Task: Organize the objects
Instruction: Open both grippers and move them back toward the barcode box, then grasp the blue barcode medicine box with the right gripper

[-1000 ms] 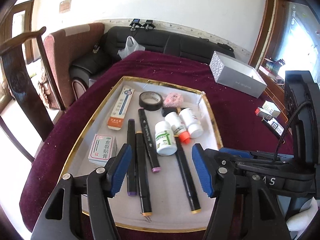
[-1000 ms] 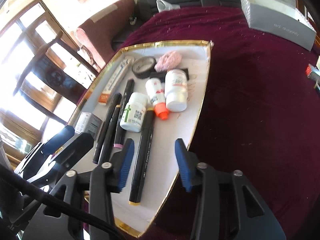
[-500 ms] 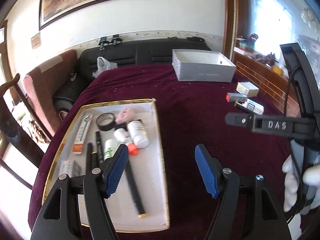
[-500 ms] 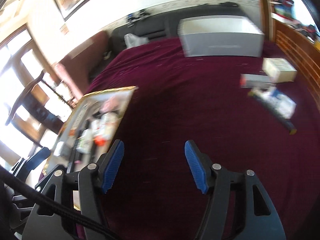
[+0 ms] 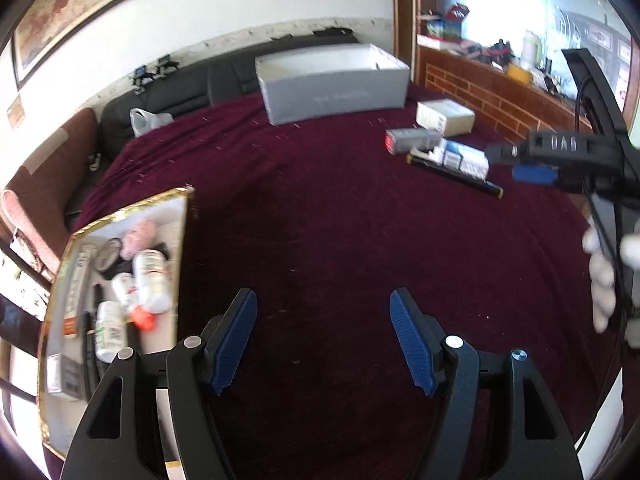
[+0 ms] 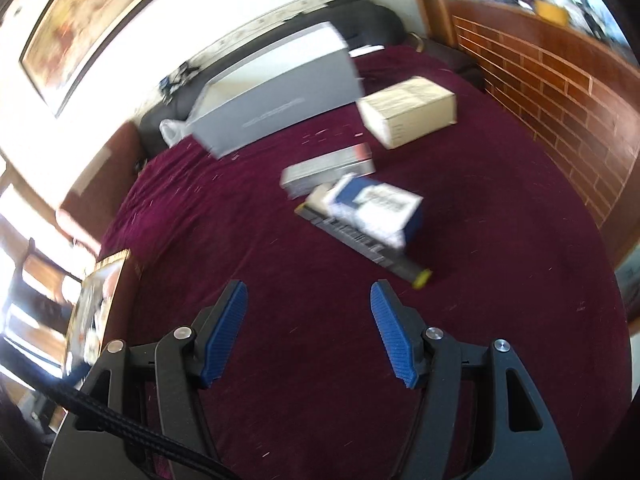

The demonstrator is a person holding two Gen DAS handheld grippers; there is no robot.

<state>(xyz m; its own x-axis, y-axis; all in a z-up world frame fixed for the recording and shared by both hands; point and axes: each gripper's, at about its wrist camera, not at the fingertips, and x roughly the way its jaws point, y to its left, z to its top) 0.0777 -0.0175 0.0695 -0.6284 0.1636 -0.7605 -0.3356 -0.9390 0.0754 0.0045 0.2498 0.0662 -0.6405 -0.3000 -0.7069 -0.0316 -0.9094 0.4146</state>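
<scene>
My left gripper (image 5: 323,300) is open over bare maroon cloth, nothing between its blue pads. At its left lies a gold-rimmed tray (image 5: 182,256) holding white bottles (image 5: 150,274), markers, a tape roll and a pink puff. My right gripper (image 6: 306,292) is open too, empty, above the cloth. Ahead of it sit a blue-and-white box (image 6: 380,206), a black marker with a yellow end (image 6: 368,246), a grey carton (image 6: 328,168) and a beige box (image 6: 408,116). The same pile (image 5: 448,152) shows at the right of the left wrist view, with the right gripper (image 5: 532,174) beside it.
A large grey open box (image 5: 334,86) stands at the table's far side, seen also in the right wrist view (image 6: 276,100). A black sofa (image 5: 168,88) and a brown chair back lie beyond. A brick-pattern ledge (image 6: 560,80) runs along the right. A white-gloved hand (image 5: 600,276) holds the right gripper.
Both grippers have swung right, away from the tray toward the boxes. The right gripper's jaws stand wider than a second ago; the marker once between them stays in the tray.
</scene>
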